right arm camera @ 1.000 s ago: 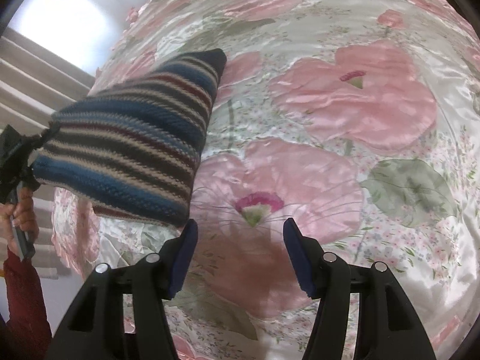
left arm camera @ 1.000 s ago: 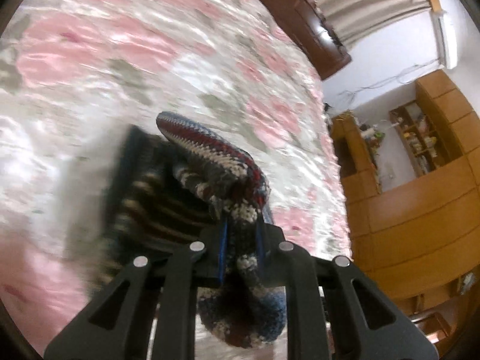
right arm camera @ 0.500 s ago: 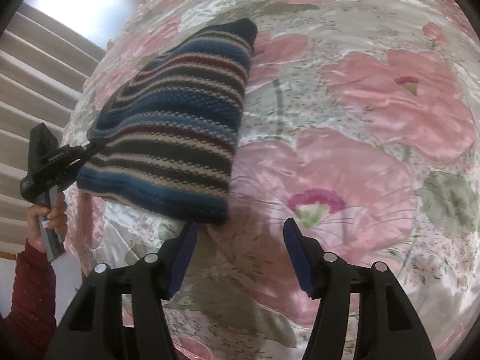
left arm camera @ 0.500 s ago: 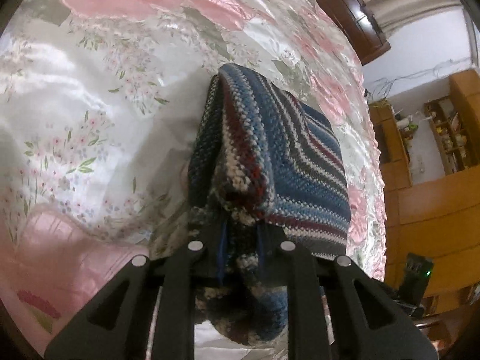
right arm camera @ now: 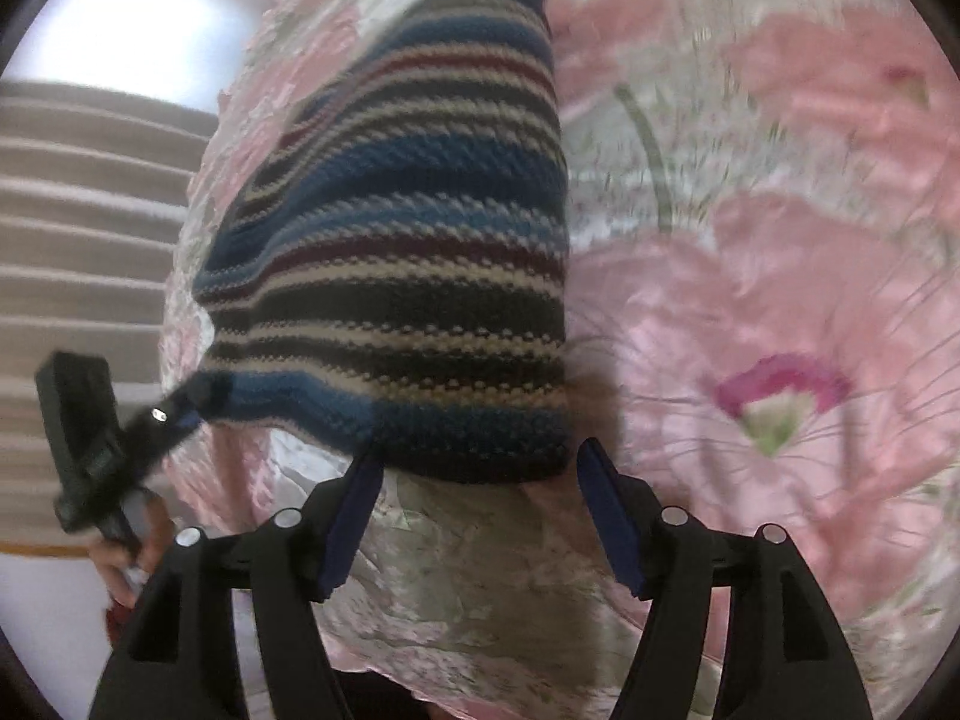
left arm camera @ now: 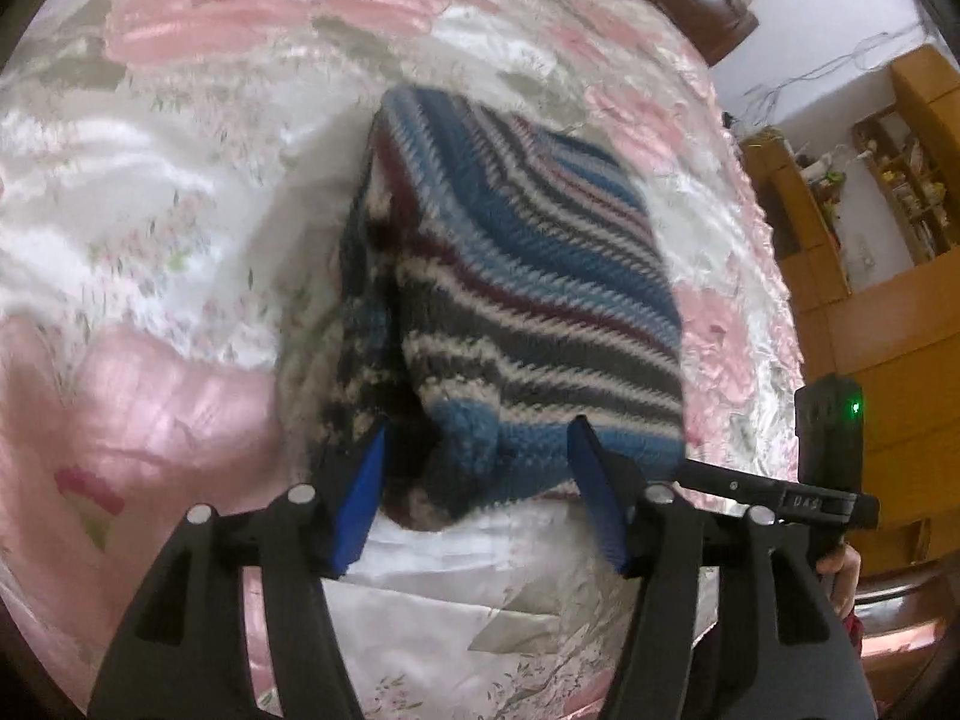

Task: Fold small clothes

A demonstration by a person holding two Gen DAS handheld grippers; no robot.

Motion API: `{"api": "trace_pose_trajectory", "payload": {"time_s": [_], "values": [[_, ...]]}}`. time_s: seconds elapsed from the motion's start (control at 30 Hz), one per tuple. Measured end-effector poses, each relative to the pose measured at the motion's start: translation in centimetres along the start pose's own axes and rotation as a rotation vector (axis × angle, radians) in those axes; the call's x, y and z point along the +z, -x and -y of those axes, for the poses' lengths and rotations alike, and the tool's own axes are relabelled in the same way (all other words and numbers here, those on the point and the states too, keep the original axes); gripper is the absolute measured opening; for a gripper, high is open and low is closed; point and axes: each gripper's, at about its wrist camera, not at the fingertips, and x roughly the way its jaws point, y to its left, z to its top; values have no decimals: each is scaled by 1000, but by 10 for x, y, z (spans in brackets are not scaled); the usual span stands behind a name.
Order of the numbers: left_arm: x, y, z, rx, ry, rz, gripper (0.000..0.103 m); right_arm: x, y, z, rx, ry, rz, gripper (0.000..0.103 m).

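Stripes of blue, maroon, grey and cream run across the small knitted garment (left arm camera: 528,300), which lies folded on the pink floral satin bedspread (left arm camera: 180,408). My left tongs (left arm camera: 480,504) stand wide open with nothing in them, the garment's near blue hem just ahead, between the blue pads. My right tongs (right arm camera: 480,525) are spread just as wide and empty, the garment's dark lower edge just in front of their tips. In the right view my left tongs (right arm camera: 180,408) sit at the garment's left corner; I cannot tell whether they touch it
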Motion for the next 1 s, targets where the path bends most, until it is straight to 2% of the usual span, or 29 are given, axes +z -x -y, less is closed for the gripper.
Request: {"api": "trace_pose_trajectory", "payload": {"time_s": [0.07,0.1,0.13,0.17,0.23,0.27,0.4,0.5,0.6,0.67,0.73,0.77,0.8,0.83,0.9,0.93,0.97,1.0], "values": [[-1,-8,-7,-16,24,-24,15,2,-7,2,-10,-9,-10,66],[-2,-13,-12,-29,46,-40,12,3,-11,2,-12,-6,-17,57],[-3,-14,-15,-44,63,-39,11,4,-13,1,-5,-4,-23,52],[-4,-13,-17,-52,68,-35,10,4,-13,-2,-11,6,-22,40],[-5,-4,-16,-70,56,-17,9,3,-10,-8,-19,46,-17,28],[-6,1,-16,-79,52,-10,9,2,-6,-11,-13,57,-9,25],[-9,15,-18,-62,15,8,9,-3,11,-17,-11,93,21,23],[-15,-6,-31,-7,6,-37,9,-1,-7,-15,-85,107,-20,24],[-18,-25,-43,-12,43,-54,9,-3,-26,-11,-134,114,-39,25],[-20,-28,-43,-10,28,-45,10,-3,-29,-10,-137,110,-40,26],[-19,-26,-40,-8,16,-44,13,-2,-27,-11,-141,126,-45,29],[-18,-24,-40,-16,14,-47,15,-2,-24,-13,-153,141,-45,36],[-16,-21,-39,-27,14,-51,18,0,-18,-15,-163,156,-40,47],[-14,-14,-38,-45,14,-54,23,0,-13,-17,-168,161,-32,51],[-10,-3,-35,-64,8,-53,41,5,5,-21,-160,179,5,53],[-6,6,-32,-49,1,-37,61,7,12,-21,-159,185,21,53],[-2,15,-33,-22,-8,-10,67,11,20,-24,-160,188,42,53],[3,23,-32,-1,-19,19,67,17,28,-27,-160,193,69,53]]}}
